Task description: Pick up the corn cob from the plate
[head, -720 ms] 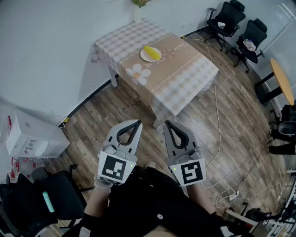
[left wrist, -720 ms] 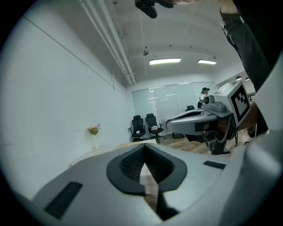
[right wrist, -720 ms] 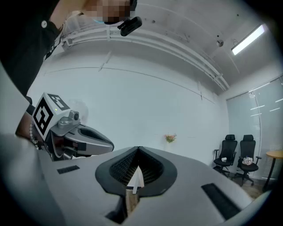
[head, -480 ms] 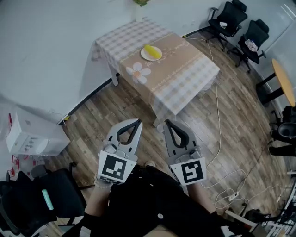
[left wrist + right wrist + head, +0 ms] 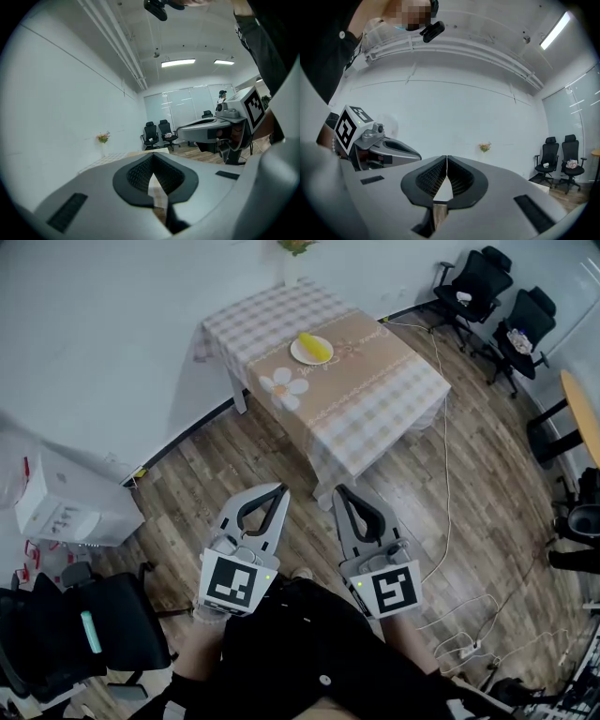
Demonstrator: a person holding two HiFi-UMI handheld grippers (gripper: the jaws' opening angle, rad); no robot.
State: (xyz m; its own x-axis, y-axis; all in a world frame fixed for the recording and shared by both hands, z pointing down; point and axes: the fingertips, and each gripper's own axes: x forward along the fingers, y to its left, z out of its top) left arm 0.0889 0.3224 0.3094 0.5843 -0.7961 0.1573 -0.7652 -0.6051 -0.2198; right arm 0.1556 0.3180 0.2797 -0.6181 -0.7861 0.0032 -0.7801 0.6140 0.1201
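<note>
two empty grippers, my left gripper [image 5: 279, 489] and right gripper [image 5: 340, 491], point ahead with jaws pressed together on nothing, carried near my body because the corn cob [image 5: 312, 345] lies well apart on its plate [image 5: 295, 355] on the far table [image 5: 375, 381], likely beyond reach.

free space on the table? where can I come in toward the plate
Table: the whole near half, from the daisy print to the near edge, is bare. So is the checked strip left of the plate and the runner to its right. Only the far end is occupied: corn cob on the plate, vase behind it.
</note>
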